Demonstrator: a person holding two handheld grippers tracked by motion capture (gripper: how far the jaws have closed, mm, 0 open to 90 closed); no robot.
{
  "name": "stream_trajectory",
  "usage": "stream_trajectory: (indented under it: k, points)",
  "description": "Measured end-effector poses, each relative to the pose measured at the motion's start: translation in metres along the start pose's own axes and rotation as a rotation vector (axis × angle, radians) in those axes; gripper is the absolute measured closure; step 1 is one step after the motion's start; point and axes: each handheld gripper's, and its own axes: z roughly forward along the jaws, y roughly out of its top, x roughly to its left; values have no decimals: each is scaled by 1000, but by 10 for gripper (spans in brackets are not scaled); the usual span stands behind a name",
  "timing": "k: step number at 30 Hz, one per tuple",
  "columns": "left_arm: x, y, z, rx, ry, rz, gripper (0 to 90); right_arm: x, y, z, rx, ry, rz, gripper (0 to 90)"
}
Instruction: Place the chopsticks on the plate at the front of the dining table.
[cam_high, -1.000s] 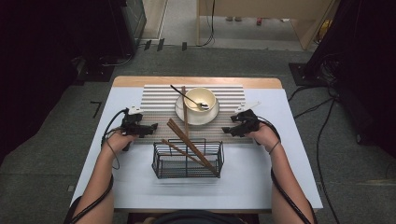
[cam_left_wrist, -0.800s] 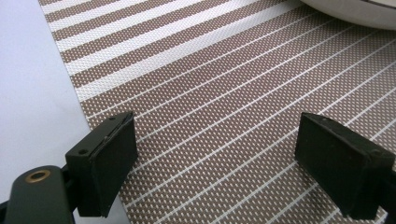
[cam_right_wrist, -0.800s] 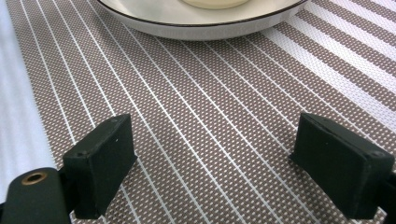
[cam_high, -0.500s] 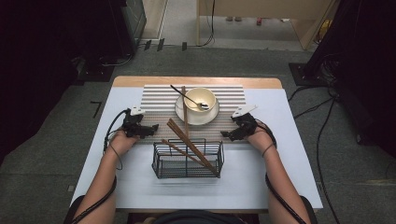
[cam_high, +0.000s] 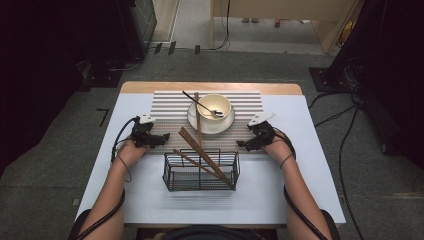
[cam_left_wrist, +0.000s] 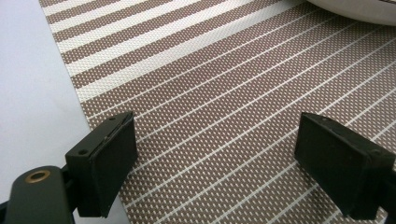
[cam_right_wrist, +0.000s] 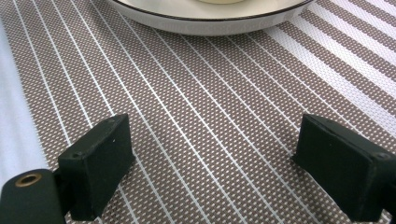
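My left gripper (cam_high: 159, 138) rests open on the left part of the striped placemat (cam_high: 170, 105), nothing between its jaws (cam_left_wrist: 215, 158). My right gripper (cam_high: 242, 145) sits on the mat's right part; its jaws (cam_right_wrist: 212, 168) have just been opening and stand wide with nothing between them. Between the two grippers a cream bowl (cam_high: 215, 106) with a spoon (cam_high: 200, 103) in it stands on a plate (cam_high: 200, 122). The plate's rim lies just ahead of the right jaws (cam_right_wrist: 210, 21). One brown chopstick (cam_high: 198, 117) lies across the plate's left side.
A black wire basket (cam_high: 170, 172) stands in front of the mat, at the middle of the white table (cam_high: 130, 175). Brown chopsticks (cam_high: 205, 155) lean out of it toward the plate. Bare table lies to either side.
The right elbow has drawn in a little toward the body. Both grippers stay where they were.
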Motion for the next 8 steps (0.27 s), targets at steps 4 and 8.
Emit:
stream_trajectory:
  k: [4,8]
  points:
    - [0,0,0,0,0,0,131,0,0,0,1,0,1,107]
    - [0,0,0,1,0,0,130,2,2,2,6,-22,16,54]
